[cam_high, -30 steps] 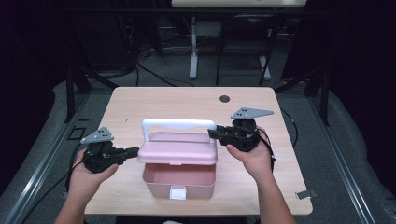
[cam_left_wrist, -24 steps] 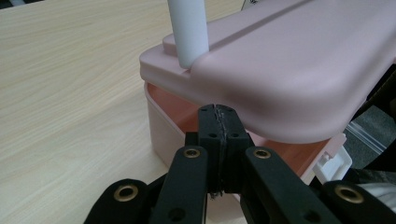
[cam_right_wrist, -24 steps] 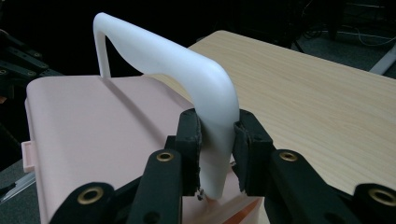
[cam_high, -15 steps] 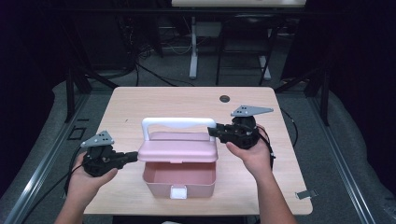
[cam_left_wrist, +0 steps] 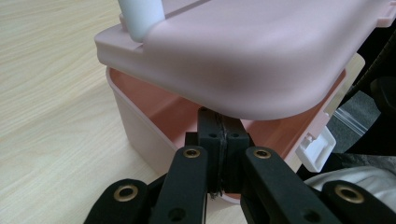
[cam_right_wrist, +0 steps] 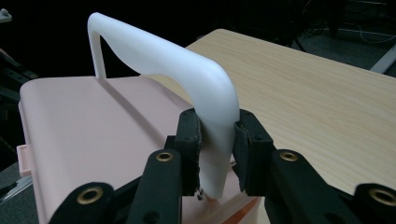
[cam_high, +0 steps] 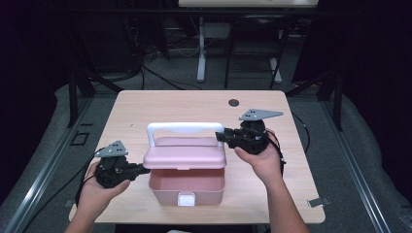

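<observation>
Now, from high up, my right gripper [cam_high: 224,137] is pinching the white handle [cam_high: 184,128] to lift the pink lid [cam_high: 184,156]. Up close, my shut left gripper [cam_left_wrist: 223,135] is poking under that lid. The pink box [cam_high: 187,185] is sitting mid-table [cam_high: 145,104]; its inside is mostly hidden.

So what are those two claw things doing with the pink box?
A person is opening or closing a pink box on the table. The right gripper pinches one end of the white handle, holding the lid partly raised. The left gripper, jaws shut, is tucked under the lid's edge at the box's rim. The box looks empty inside.
</observation>
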Tool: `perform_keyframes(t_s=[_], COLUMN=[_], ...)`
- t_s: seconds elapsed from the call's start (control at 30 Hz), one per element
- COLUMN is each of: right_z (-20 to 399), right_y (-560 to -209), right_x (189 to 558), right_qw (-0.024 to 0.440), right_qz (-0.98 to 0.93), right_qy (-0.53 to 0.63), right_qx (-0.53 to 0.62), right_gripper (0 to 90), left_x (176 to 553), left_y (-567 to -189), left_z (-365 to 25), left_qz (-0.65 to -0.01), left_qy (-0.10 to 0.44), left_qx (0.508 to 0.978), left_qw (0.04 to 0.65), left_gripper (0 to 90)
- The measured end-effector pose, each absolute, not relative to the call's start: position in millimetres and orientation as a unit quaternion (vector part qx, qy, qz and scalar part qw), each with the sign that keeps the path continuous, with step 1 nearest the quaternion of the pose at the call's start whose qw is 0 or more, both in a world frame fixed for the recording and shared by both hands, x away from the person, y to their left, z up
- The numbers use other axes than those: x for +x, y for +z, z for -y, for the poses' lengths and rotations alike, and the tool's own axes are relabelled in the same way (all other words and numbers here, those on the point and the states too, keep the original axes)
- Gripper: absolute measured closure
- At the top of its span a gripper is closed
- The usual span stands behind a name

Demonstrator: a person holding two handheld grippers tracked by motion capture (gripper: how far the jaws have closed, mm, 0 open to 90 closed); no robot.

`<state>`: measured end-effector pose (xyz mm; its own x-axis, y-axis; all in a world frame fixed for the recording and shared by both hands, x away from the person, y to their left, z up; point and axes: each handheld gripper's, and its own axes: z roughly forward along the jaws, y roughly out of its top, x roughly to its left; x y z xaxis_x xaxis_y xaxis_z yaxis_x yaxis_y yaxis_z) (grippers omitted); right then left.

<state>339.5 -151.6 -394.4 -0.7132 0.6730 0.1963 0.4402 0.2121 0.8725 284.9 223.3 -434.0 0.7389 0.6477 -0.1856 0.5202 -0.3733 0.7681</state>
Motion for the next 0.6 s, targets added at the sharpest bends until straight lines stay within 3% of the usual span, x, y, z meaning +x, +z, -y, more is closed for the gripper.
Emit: perform_keyframes(t_s=[0.6], right_z=[149.9], right_y=[-395.4], right_x=[339.1], right_qw=[0.114], right_qz=[-0.775], right_qy=[0.506], right_qx=[0.361], right_gripper=[72.9], left_x=[283.2], left_y=[-438.7], left_z=[-212.6], left_qz=[-0.342], left_qy=[0.064], left_qx=[0.831], left_qw=[0.434], left_gripper=[89.8])
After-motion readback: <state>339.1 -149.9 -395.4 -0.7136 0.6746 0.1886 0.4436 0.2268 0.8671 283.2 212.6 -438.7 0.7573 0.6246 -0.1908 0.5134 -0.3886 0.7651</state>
